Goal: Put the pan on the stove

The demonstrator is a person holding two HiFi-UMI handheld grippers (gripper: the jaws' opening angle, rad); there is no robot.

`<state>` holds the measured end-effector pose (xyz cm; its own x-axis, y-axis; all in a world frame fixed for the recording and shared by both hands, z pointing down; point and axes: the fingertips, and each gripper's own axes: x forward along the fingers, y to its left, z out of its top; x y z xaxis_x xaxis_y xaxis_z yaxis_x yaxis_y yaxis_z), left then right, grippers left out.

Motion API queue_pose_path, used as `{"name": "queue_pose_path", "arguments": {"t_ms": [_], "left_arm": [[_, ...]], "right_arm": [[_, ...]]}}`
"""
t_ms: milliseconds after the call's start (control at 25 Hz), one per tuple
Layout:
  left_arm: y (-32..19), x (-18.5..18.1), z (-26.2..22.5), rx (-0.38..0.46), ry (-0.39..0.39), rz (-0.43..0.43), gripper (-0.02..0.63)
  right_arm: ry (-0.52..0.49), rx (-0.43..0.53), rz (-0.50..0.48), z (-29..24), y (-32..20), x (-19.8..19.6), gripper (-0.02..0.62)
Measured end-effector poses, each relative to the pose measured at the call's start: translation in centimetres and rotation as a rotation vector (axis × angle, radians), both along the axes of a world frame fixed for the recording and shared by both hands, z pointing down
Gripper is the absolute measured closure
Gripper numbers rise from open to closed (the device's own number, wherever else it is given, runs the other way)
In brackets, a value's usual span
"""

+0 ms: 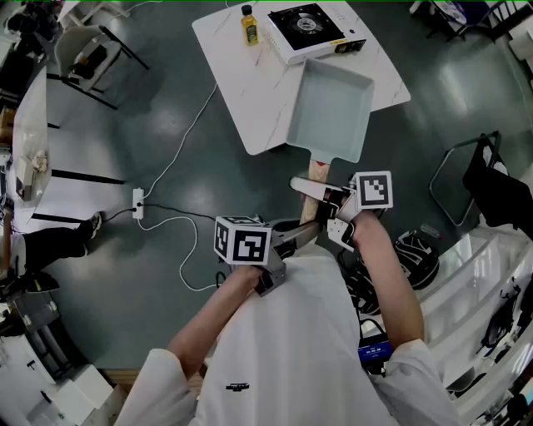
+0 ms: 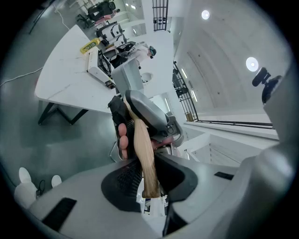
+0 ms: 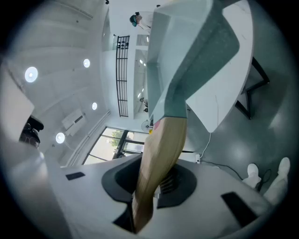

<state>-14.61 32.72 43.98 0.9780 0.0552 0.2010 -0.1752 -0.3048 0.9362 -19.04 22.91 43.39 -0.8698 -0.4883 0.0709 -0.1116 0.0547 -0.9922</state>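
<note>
1. Over the near edge of the white table (image 1: pixel 241 91), the pan (image 1: pixel 333 104) lies half across, its far rim just beside the stove (image 1: pixel 308 29). Whether it rests on the tabletop I cannot tell.
2. Its wooden handle (image 1: pixel 317 170) reaches out past that edge toward the person.
3. The left gripper (image 2: pixel 148 175) is clamped narrow on the handle's end. The right gripper (image 3: pixel 149 182) is clamped narrow on it too, nearer the pan.
4. The stove sits at the table's far edge, with a bottle (image 1: pixel 249 25) to its left and apart from it. Bare tabletop shows left of the pan.
5. Grey floor lies open left of the table, crossed by a white cable (image 1: pixel 187 133) and a power strip (image 1: pixel 137 204). A black chair (image 1: pixel 491 179) stands to the right.
6. The bottle's yellow label, the strip on the stove's front and the shirt (image 1: pixel 283 349) print are too small to read.
</note>
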Motion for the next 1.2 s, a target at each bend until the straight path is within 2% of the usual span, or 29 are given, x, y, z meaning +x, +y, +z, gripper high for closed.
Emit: {"name": "queue_pose_path", "arguments": {"t_ms": [160,320,440,760,1040,1200], "left_arm": [[4.2,1.0,0.0,-0.013,-0.019,-0.041,0.531],[6.5,2.5,0.2,-0.012,-0.027,-0.091,0.531],[7.5,3.8,0.2,-0.018,-0.019,-0.108,0.531],[7.8,7.2,-0.7,-0.024,0.017,-0.165,0.529],[6.0,9.8,-0.7,-0.028,0.017,-0.178,0.529],[3.7,10.9,-1.3,-0.042,0.037,-0.191,0.529]], "right_arm": [[0.031,0.021,-0.072,0.1,4.3,0.8,0.523],[-0.009,0.008,-0.094,0.1,6.8,1.9,0.523],[0.013,0.016,-0.109,0.2,7.9,3.0,0.520],[0.051,0.037,-0.135,0.0,8.5,6.2,0.509],[0.112,0.061,-0.179,0.1,6.6,8.2,0.509],[0.094,0.068,-0.182,-0.3,4.3,9.2,0.508]]}}
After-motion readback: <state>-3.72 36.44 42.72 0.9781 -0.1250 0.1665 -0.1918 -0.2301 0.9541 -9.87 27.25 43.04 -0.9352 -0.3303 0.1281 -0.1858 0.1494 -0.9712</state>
